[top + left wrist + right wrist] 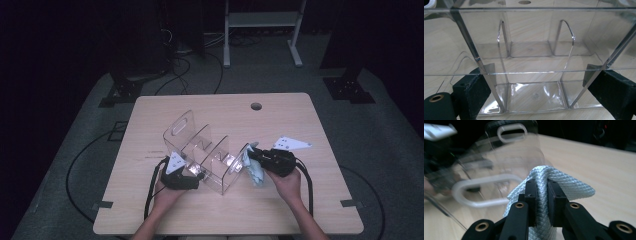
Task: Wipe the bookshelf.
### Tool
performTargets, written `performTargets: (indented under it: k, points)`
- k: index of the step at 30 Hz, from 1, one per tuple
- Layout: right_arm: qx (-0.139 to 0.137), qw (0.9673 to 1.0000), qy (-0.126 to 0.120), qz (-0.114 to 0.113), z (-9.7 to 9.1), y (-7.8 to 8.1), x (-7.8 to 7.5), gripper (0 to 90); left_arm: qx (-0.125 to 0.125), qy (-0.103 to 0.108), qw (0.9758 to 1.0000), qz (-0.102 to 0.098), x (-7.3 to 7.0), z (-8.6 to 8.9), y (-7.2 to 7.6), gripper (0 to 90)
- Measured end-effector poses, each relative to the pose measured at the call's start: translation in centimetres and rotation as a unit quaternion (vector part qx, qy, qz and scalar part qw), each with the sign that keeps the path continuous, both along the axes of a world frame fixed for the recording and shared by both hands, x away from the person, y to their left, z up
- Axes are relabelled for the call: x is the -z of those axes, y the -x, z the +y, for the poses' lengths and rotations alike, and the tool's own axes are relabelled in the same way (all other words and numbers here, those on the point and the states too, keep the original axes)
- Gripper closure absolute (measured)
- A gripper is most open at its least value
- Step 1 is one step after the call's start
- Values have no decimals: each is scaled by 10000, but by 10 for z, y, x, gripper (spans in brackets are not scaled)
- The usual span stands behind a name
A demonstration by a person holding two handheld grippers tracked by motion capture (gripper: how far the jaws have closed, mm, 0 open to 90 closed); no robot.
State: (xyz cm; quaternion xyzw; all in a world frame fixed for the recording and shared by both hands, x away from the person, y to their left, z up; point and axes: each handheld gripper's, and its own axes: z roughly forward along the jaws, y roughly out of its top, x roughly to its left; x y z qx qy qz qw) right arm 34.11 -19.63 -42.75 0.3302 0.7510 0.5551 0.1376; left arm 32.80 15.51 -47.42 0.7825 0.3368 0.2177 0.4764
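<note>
A clear acrylic organiser (205,150) with several compartments and a handle slot at each end lies on the wooden table (220,107). My left gripper (197,175) is at its near left side. In the left gripper view the organiser (536,50) sits between the two black pads (471,90), and my left gripper (541,92) is shut on its walls. My right gripper (252,155) is at the organiser's right end, shut on a light blue cloth (256,172). In the right gripper view the cloth (574,187) bunches out of my right gripper (541,192), close to the organiser's handle end (519,152).
A round cable hole (256,106) is near the table's far edge. A white metal frame (262,20) stands on the grey floor behind the table. Black cables (175,80) trail over the floor at the back left.
</note>
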Motion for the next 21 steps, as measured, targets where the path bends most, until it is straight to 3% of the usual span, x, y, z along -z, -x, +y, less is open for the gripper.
performTargets:
  k: [4,6,9,11,16,18,21]
  points:
    - [-41,9998,-9,-192,1,2,-13,791,1,-2,10000,0,0,0,0,75]
    - [-40,9999,3,-103,1,0,-5,791,-1,6,10000,-1,0,0,0,75]
    - [-40,9997,80,207,1,-6,12,790,0,4,10000,-6,0,0,0,75]
    - [-40,9994,104,331,-1,-9,16,791,0,1,10000,-7,0,0,0,75]
    - [2,9999,71,153,-2,-7,7,791,-3,3,10000,-21,0,0,0,74]
    - [-2,9998,38,209,-1,-8,11,790,-7,11,10000,-24,1,0,0,74]
    - [-20,9991,253,343,2,-8,15,790,-17,29,10000,-25,1,0,0,74]
